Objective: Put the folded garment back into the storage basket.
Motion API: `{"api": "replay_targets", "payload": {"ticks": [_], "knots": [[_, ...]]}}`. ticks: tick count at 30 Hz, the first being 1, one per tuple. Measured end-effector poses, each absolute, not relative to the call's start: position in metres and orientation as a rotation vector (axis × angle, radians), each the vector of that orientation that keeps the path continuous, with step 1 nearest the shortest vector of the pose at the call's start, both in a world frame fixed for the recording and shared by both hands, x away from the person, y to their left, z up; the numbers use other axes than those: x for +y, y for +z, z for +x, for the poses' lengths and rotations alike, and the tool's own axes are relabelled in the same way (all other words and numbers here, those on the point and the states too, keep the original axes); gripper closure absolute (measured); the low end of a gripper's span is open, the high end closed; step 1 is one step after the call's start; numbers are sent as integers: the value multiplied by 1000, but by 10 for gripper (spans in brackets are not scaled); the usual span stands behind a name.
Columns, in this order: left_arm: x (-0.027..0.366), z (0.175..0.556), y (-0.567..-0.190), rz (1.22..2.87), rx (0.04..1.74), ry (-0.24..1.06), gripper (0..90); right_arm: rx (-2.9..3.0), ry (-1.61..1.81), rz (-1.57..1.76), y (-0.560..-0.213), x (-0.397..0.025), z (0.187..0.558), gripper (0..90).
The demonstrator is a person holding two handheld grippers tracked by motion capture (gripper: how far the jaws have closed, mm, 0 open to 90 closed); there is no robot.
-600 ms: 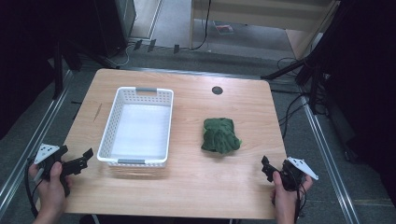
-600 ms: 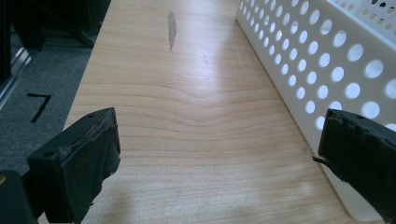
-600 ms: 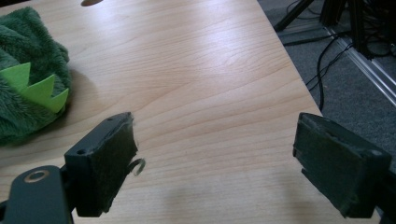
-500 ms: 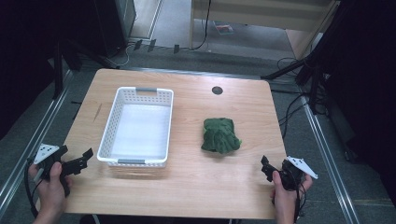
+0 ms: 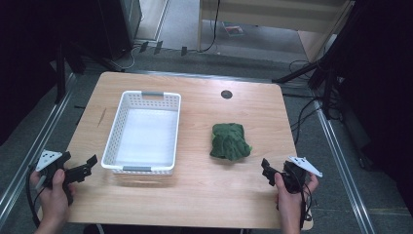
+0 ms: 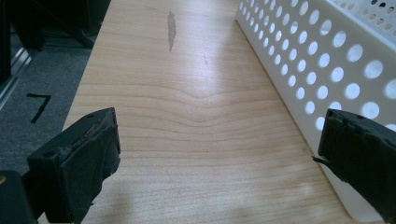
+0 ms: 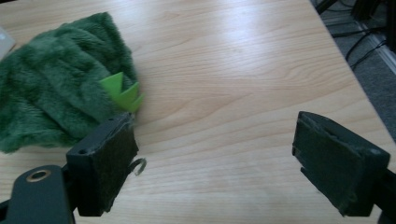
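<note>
A crumpled dark green fuzzy cloth (image 5: 230,141) lies on the wooden table (image 5: 204,204), right of centre. A white perforated basket (image 5: 144,132) with nothing in it stands left of centre. My left gripper (image 5: 90,163) rests near the front left corner, open, its jaws pointing at the basket's near left corner (image 6: 327,107). My right gripper (image 5: 266,171) hovers at the front right, open, just short of the cloth (image 7: 51,102), which shows a bright green tag (image 7: 122,91). Nothing sits between either pair of jaws.
A round cable hole (image 5: 226,94) is set in the table's far side. Metal rails (image 5: 341,156) run along both sides of the table, with cables (image 5: 302,117) on the floor to the right. A dark scuff (image 6: 171,29) marks the wood left of the basket.
</note>
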State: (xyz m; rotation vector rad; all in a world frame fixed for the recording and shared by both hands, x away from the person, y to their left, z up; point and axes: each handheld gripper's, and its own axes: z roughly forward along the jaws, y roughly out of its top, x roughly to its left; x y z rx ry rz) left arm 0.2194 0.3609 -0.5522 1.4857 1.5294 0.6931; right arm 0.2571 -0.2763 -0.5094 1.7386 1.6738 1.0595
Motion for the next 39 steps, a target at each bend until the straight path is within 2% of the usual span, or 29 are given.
{"api": "replay_targets", "payload": {"ticks": [7,8,9,39], "knots": [[361,220,-552,1487,1527,687,0,1713,1041,1723,-496,-265,260,119],[361,220,-552,1485,1526,688,0,1721,1031,1722,-495,-263,260,80],[361,220,-552,1486,1525,687,0,1731,1020,1725,-493,-260,260,2],[362,220,-553,1488,1522,679,0,1893,992,1652,-468,-188,299,0]]}}
